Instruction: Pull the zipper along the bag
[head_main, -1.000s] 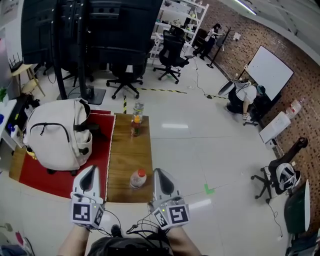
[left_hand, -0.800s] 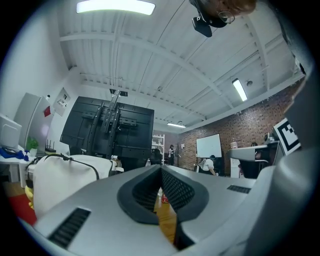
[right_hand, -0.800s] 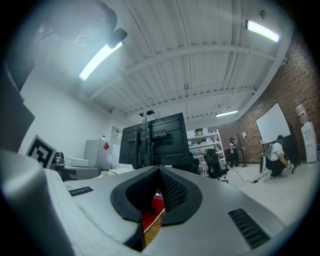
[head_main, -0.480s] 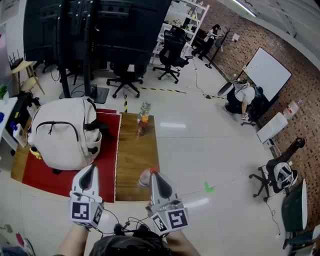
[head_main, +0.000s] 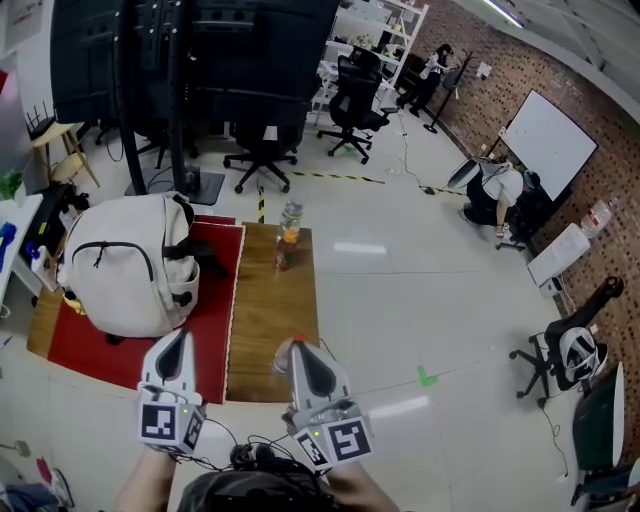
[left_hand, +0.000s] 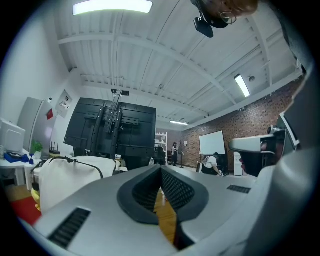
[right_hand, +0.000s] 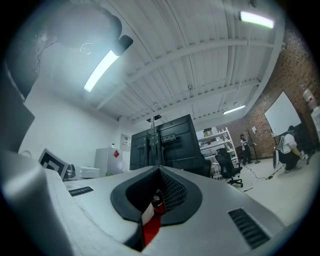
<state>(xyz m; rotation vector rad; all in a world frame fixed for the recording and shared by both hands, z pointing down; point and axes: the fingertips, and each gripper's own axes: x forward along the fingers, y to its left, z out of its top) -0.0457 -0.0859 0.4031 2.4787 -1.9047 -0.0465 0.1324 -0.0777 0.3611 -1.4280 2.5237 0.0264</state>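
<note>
Cream soft-fabric backpack (head_main: 125, 265) sits on red mat (head_main: 215, 300) by the tabletop's (head_main: 270, 320) left edge. Probably floppy and light: brace the cloth, pinch the black zipper's (head_main: 128, 247) pull. Left gripper (head_main: 180, 340) and right gripper (head_main: 300, 352) jaws closed, empty.

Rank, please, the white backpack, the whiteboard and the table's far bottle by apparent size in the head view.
1. white backpack
2. whiteboard
3. far bottle
The whiteboard stands farther off, so this is appearance only.

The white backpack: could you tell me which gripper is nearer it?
Left. The left gripper is just short of the backpack; the right gripper is farther right, by the wooden board.
</note>
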